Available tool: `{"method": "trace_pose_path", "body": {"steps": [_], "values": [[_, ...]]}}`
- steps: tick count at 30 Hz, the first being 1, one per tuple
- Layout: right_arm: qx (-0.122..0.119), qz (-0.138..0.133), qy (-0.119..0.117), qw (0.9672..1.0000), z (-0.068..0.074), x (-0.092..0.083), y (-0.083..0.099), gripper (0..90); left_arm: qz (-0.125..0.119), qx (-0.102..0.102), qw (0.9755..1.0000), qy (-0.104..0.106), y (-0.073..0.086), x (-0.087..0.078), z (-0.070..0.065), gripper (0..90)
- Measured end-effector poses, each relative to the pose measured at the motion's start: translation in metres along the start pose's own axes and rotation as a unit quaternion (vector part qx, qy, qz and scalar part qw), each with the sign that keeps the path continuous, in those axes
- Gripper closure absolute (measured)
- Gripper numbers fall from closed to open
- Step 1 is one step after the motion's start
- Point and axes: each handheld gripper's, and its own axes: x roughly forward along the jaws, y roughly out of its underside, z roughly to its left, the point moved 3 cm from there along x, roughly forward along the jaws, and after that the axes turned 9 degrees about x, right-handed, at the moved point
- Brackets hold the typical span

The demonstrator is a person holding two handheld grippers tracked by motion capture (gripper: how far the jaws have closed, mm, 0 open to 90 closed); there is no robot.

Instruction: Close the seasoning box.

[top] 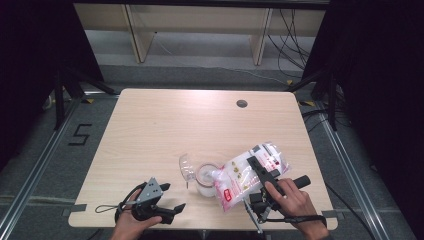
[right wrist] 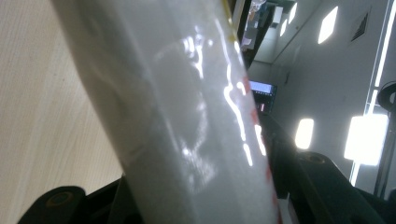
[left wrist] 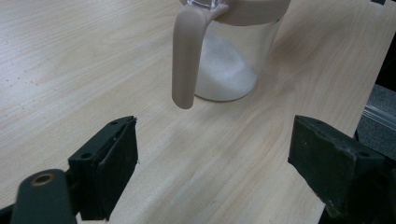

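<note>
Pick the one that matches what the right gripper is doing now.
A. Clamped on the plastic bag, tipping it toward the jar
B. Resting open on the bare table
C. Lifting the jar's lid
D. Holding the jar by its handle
A: the right gripper is shut on the plastic bag, whose mouth leans over the open jar; the left gripper sits open, apart from the jar.

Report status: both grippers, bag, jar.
Left gripper open, resting on table. Right gripper shut on bag, tipped over jar. Jar part-filled with white grains, lid open. Nothing in the way.
</note>
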Motion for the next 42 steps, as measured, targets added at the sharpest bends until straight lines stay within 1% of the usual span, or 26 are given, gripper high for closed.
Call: {"method": "trace_pose_path", "body": {"steps": [1,2,3,4,5,6,7,9,10,11,12,13,14,15,19,20,22,24,25,27,30,33,34,35,38,42], "values": [[0.005,0.006,-0.001,1.0000,0.001,0.000,0.001,59.9,-0.007,-0.005,1.0000,0.004,0.000,0.001,-0.001,15.3],[-0.010,0.003,-0.001,0.9999,-0.001,0.001,0.001,59.9,-0.008,-0.006,0.9999,0.005,-0.001,0.001,-0.001,15.3],[0.006,0.001,0.006,1.0000,0.001,0.002,0.001,59.9,-0.006,-0.004,1.0000,0.004,0.000,0.001,-0.001,15.3],[0.000,0.011,-0.004,0.9999,0.000,0.002,0.003,59.9,-0.005,-0.005,1.0000,0.002,0.000,0.000,-0.001,15.3],[0.021,0.021,-0.002,0.9995,0.002,0.000,0.004,59.9,-0.006,-0.005,1.0000,0.005,0.000,0.001,-0.001,15.3],[-0.011,0.005,0.003,0.9999,-0.003,0.003,0.002,59.9,-0.006,-0.001,1.0000,0.004,0.000,0.001,-0.001,15.3],[-0.014,-0.003,0.008,0.9999,-0.004,0.003,0.002,59.9,-0.007,-0.002,1.0000,0.003,-0.001,0.000,-0.001,15.3],[0.006,0.016,-0.001,0.9998,-0.001,0.001,0.006,59.9,-0.008,0.009,0.9999,0.006,-0.001,0.000,0.001,15.3],[-0.008,0.007,0.003,0.9999,-0.004,0.002,0.005,59.9,-0.006,-0.005,1.0000,0.003,0.000,0.001,-0.001,15.3],[0.012,0.016,0.000,0.9998,-0.001,0.001,0.008,60.0,0.001,0.003,1.0000,0.002,0.000,0.000,0.000,15.3],[-0.006,0.010,0.005,0.9999,-0.005,0.002,0.008,60.0,-0.005,-0.001,1.0000,0.004,0.000,0.001,0.000,15.3],[0.006,0.016,0.004,0.9998,-0.003,0.001,0.011,60.0,-0.007,-0.002,1.0000,0.004,-0.001,0.001,-0.001,15.3],[-0.027,0.007,0.009,0.9996,-0.008,0.002,0.010,60.0,-0.007,-0.002,1.0000,0.003,-0.001,0.000,-0.001,15.3],[0.003,0.016,0.007,0.9998,-0.004,0.001,0.013,60.0,-0.006,-0.002,1.0000,0.003,0.000,0.000,-0.001,15.4],[-0.015,0.014,0.005,0.9998,-0.007,0.000,0.015,60.0,-0.008,-0.001,1.0000,0.005,-0.001,0.000,-0.001,15.3],[0.010,0.024,0.001,0.9997,-0.003,-0.001,0.017,60.0,-0.008,0.004,0.9999,0.006,-0.001,0.000,0.000,15.3],[0.008,0.028,-0.001,0.9996,-0.004,-0.003,0.017,60.0,-0.008,0.008,0.9999,0.007,-0.001,0.000,0.000,15.3],[0.009,0.033,-0.009,0.9994,-0.002,-0.004,0.018,60.1,-0.008,-0.006,0.9999,0.006,-0.001,0.000,-0.001,15.3],[-0.010,0.012,0.007,0.9999,-0.005,-0.002,0.017,60.1,-0.008,-0.003,1.0000,0.004,-0.001,0.000,-0.001,15.3],[0.011,0.020,0.004,0.9997,-0.001,-0.003,0.019,60.1,-0.008,-0.004,1.0000,0.004,-0.001,0.000,-0.001,15.3],[-0.015,0.012,0.000,0.9998,-0.005,-0.004,0.018,60.1,-0.010,-0.006,0.9999,0.006,0.000,0.001,-0.001,15.3],[-0.006,0.027,-0.005,0.9996,-0.003,-0.007,0.019,60.2,-0.007,-0.001,1.0000,0.003,-0.001,0.000,-0.001,15.3],[-0.018,0.017,-0.001,0.9997,-0.005,-0.007,0.017,60.2,-0.008,-0.006,0.9999,0.006,-0.001,0.000,-0.001,15.3],[-0.002,0.020,-0.006,0.9998,-0.003,-0.007,0.017,60.2,-0.011,-0.006,0.9999,0.006,0.000,0.001,-0.001,15.3],[-0.015,0.009,0.004,0.9998,-0.005,-0.008,0.015,60.1,-0.008,-0.006,0.9999,0.006,-0.001,0.000,-0.001,15.3],[-0.011,0.004,0.004,0.9999,-0.004,-0.008,0.013,60.2,-0.014,-0.009,0.9998,0.006,-0.001,0.001,-0.001,15.3]]}}
